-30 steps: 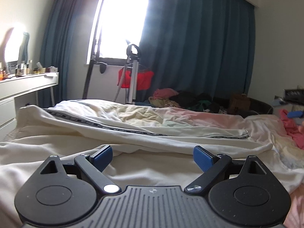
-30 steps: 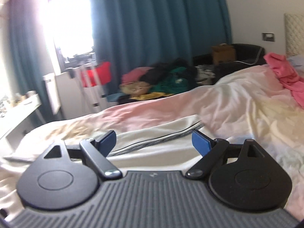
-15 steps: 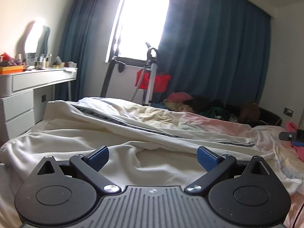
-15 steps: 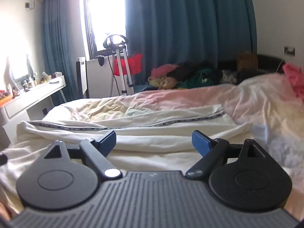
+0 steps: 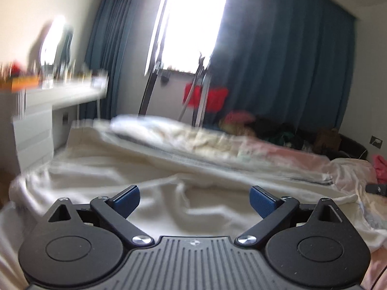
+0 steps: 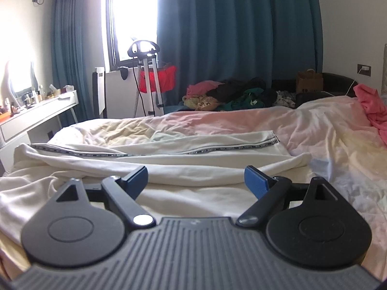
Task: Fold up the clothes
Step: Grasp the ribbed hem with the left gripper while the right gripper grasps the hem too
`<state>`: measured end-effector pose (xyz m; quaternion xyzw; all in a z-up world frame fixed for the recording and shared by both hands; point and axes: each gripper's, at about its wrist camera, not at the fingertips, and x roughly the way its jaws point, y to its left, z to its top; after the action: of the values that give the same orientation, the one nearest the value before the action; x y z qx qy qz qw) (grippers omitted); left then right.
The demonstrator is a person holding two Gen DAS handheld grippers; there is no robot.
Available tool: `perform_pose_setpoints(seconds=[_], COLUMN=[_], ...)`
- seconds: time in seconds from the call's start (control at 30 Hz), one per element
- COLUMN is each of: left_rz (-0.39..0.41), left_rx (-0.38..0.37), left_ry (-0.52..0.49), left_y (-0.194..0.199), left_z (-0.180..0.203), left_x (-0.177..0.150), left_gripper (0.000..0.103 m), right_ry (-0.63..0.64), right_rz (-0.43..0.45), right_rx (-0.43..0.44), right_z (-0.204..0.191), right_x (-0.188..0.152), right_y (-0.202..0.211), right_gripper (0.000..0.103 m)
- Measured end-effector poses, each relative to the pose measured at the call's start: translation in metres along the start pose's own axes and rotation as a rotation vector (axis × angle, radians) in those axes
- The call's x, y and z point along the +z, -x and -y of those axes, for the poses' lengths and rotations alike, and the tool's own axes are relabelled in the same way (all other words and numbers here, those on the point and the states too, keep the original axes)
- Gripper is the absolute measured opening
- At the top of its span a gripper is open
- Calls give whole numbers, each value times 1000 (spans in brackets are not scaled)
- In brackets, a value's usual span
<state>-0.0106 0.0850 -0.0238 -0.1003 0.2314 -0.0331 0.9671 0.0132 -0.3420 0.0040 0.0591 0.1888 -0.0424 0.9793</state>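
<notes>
The left gripper (image 5: 194, 199) hung wide open and empty at lower centre, above the cream garment (image 5: 169, 176) spread across the bed (image 5: 302, 155) — probably laid flat for folding. The right gripper (image 6: 196, 181), jaws equally wide and holding nothing, faced the garment's striped trim (image 6: 217, 150) at mid-frame — seemingly seeking an edge.

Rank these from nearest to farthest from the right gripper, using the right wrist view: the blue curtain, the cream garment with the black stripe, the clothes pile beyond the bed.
1. Cream garment, on the bed just ahead.
2. Clothes pile, past the bed's far edge.
3. Blue curtain, behind the pile.
</notes>
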Motion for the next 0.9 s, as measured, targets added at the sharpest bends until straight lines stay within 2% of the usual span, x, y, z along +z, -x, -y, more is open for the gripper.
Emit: perform_pose_setpoints(seconds=[0.1, 0.2, 0.3, 0.4, 0.5, 0.57, 0.63, 0.7, 0.8, 0.87, 0.9], left_rz=[-129, -227, -313, -358, -372, -379, -354, -322, -247, -215, -201], left_rx=[59, 126, 212, 250, 269, 273, 246, 215, 134, 75, 59], left_ry=[141, 326, 514, 690, 789, 825, 832, 838, 862, 890, 907], left_y=[-13, -18, -19, -22, -31, -39, -45, -48, -41, -36, -34], left_z=[-43, -97, -150, -196, -223, -234, -237, -240, -245, -249, -253], left_x=[12, 18, 21, 18, 14, 13, 16, 18, 15, 12, 10], left_gripper=[96, 95, 94, 94, 94, 92, 91, 80, 67, 61, 55], right_ry=[0, 37, 28, 27, 24, 13, -22, -94, -191, -274, -318], right_rz=[-30, -57, -77, -87, -102, -112, -101, -49, 1, -5, -11], right_rx=[0, -45, -42, -51, -55, -55, -59, -70, -130, -160, -172], right_z=[2, -1, 1, 1, 2, 3, 9, 22, 47, 69, 80], right_x=[-2, -4, -6, -7, -8, -8, -7, -3, 1, -1, -3], right_y=[-4, -8, -12, -15, -17, -19, -17, -10, -4, -4, -4], right_gripper=[88, 88, 88, 88, 88, 88, 88, 88, 88, 88, 88])
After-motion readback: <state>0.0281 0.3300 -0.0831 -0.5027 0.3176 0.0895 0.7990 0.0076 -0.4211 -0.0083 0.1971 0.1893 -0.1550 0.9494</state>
